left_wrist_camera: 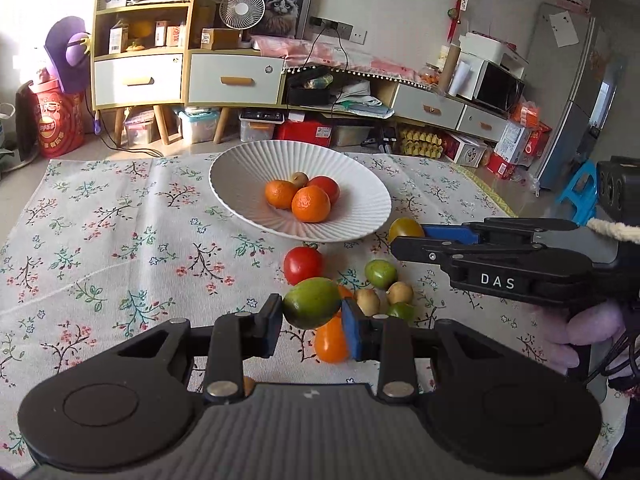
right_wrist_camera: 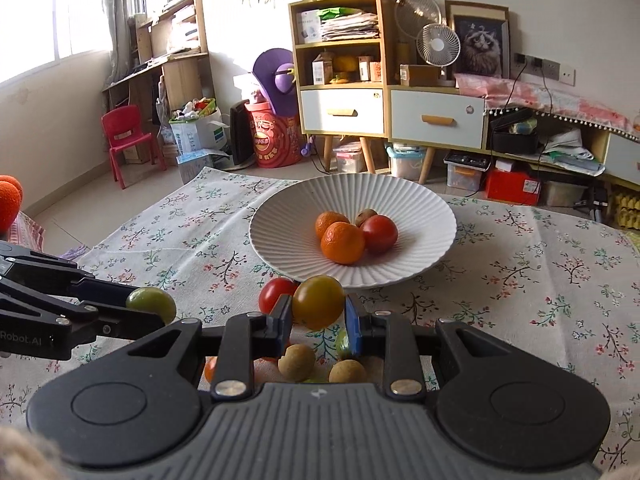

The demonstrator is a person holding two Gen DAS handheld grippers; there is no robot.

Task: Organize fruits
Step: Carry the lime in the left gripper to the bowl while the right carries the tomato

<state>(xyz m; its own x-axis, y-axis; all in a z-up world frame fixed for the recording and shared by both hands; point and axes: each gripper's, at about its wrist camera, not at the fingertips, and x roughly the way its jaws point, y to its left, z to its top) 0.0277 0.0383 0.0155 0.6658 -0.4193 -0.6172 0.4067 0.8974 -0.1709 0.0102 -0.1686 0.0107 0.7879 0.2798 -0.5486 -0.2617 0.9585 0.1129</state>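
Left gripper (left_wrist_camera: 311, 322): jaws narrow, blue pads clamped on a green fruit (left_wrist_camera: 311, 302) from both sides, held clear of the floral tablecloth (left_wrist_camera: 120, 240).

Right gripper (right_wrist_camera: 318, 324): jaws narrow, pads pressing a yellow-orange tomato (right_wrist_camera: 318, 302) between them, also lifted above the cloth. In the left wrist view this gripper enters from the right, and a hand (left_wrist_camera: 592, 328) shows beneath its body.

On the cloth below and just beyond the two grippers lies a loose cluster of fruit: an orange tomato (left_wrist_camera: 331, 342) directly under the left gripper's load, two small brown fruits (left_wrist_camera: 368, 300) close together, a small green fruit (left_wrist_camera: 380, 273) just past them, and a red tomato (left_wrist_camera: 303, 265) nearest the bowl.

Beyond the cluster, towards the far edge of the table, stands a white ribbed bowl (left_wrist_camera: 240, 176). It holds two mandarins (left_wrist_camera: 311, 204), one red tomato (left_wrist_camera: 326, 187) and one small brown fruit (left_wrist_camera: 299, 178), all touching in the bowl's middle.

Behind the table, a wooden cabinet (right_wrist_camera: 340, 112) stands against the wall.
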